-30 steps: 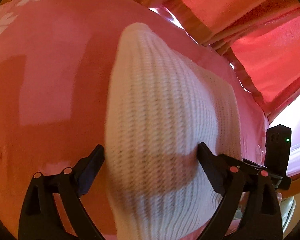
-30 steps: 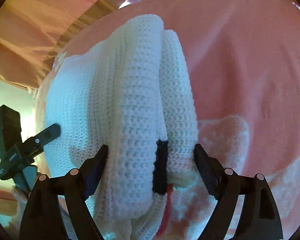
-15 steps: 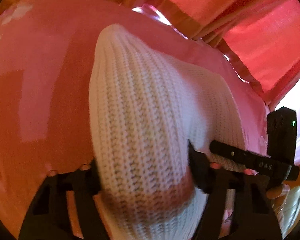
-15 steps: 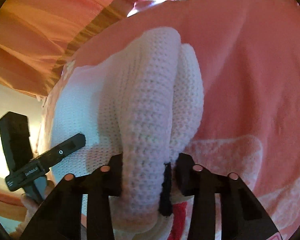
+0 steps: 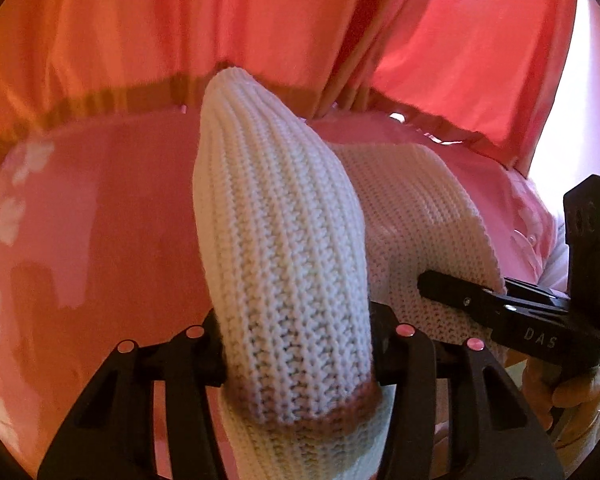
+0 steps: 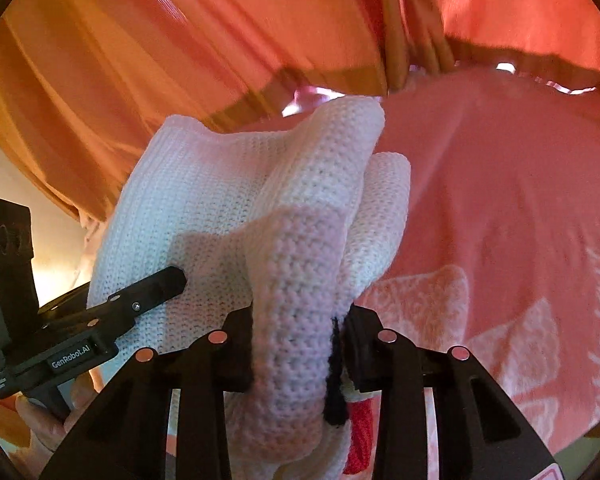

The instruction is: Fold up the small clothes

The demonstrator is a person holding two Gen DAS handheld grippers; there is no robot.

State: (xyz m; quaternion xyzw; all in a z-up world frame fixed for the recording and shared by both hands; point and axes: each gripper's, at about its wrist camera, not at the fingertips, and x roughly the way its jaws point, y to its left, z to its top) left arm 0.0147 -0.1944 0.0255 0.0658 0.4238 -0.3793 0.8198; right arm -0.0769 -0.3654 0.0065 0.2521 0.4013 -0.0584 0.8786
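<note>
between both closing grippers' jaws, left gripper [image 5: 296,344] and right gripper [image 6: 300,332] pinch the white knit garment [image 5: 276,248].

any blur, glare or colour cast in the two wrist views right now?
Left wrist: warm red cast; white knitted garment sharp, window at right blown out, fisheye bends the pink printed bedcover. Right wrist: orange curtain smeared, glare specks at the bedcover's far edge.

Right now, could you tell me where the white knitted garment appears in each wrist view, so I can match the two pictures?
Left wrist: white knitted garment fills the centre, a bunched fold pinched in the left gripper.
Right wrist: it sits centre-left, a fold pinched in the right gripper.
Shared landmark: the pink bedcover beneath.
</note>
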